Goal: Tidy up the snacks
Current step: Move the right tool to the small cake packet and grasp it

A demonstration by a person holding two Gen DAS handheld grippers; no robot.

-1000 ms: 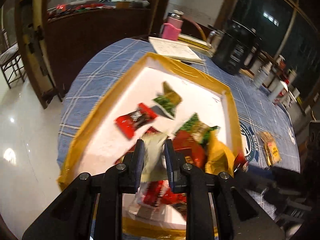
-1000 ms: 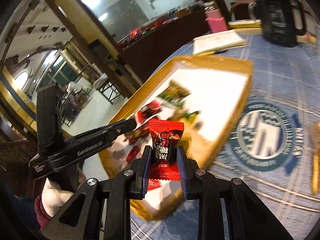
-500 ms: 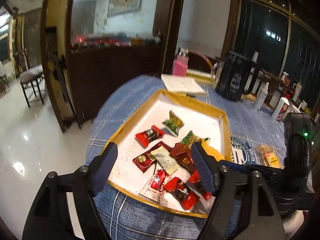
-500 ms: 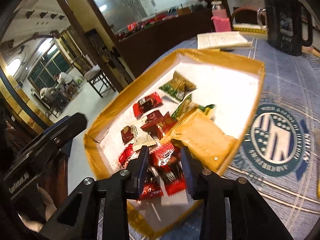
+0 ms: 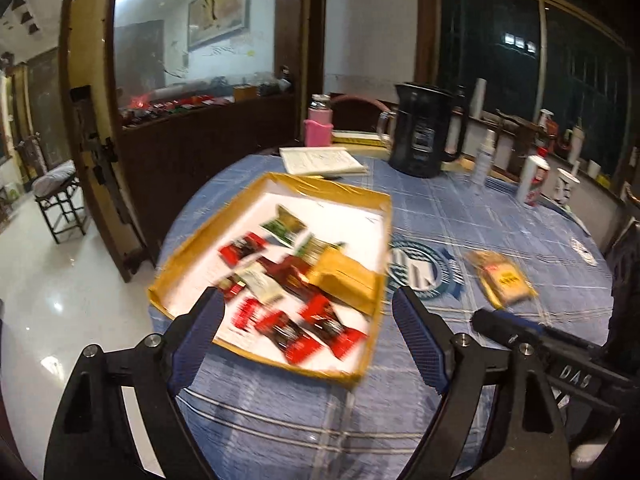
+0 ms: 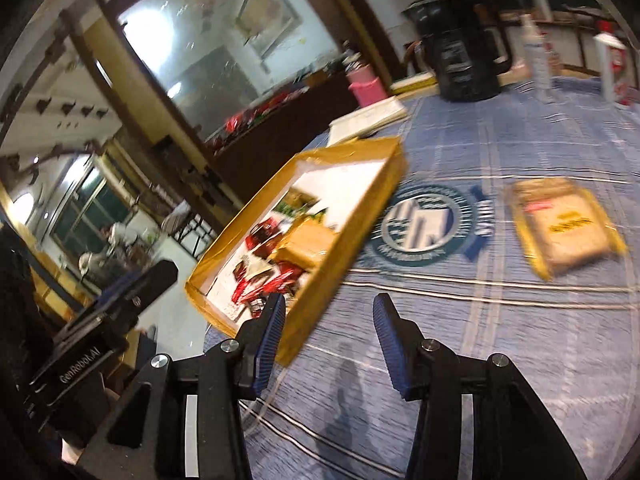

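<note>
A shallow yellow-rimmed tray (image 5: 340,191) with a white floor holds several red, green and cream snack packets (image 5: 308,330) and a yellow pouch (image 5: 344,276). It also shows in the right wrist view (image 6: 360,208). A yellow snack bag (image 5: 502,280) lies alone on the blue cloth right of the tray, and shows in the right wrist view (image 6: 568,228). My left gripper (image 5: 304,316) is open and empty, held back above the tray's near edge. My right gripper (image 6: 328,316) is open and empty, over the cloth by the tray's near corner.
A round table with a blue checked cloth (image 5: 480,216) carries a black jug (image 5: 420,130), a pink bottle (image 5: 319,126), a notebook (image 5: 320,160), a spray bottle (image 5: 482,158) and cups at the back right. The table edge drops to a shiny floor (image 5: 60,280) at left.
Both grippers opened and released their snack packets into the tray, then pulled back from it. The right gripper swung right toward the open cloth.
</note>
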